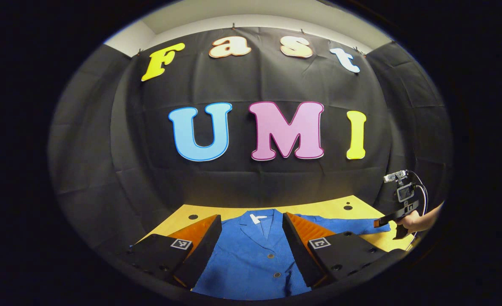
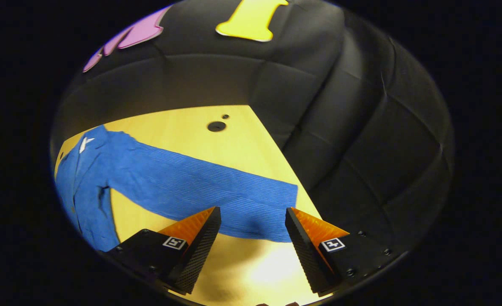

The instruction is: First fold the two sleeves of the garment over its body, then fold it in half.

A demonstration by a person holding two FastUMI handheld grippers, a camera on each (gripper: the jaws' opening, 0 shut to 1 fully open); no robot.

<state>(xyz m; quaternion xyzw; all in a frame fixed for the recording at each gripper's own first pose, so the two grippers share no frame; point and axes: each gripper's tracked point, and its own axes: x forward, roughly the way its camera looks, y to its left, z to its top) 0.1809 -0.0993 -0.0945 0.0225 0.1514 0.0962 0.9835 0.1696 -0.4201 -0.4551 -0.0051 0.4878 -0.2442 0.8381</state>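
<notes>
Hovering over the near edge of the tabletop, the right gripper has its jaws wide apart and holds nothing, its fingers straddling the cuff end of the garment's right sleeve. That sleeve lies stretched flat toward the tabletop's right edge, well away from the body. The left gripper, jaws equally wide and empty, hangs above the front of the blue garment, which lies face up with its collar toward the far edge. Farther off in the left gripper view, a hand steers the right gripper over the sleeve. The first sleeve fold looks about to begin: next comes lowering onto the cuff, pinching it, and carrying it across the body.
</notes>
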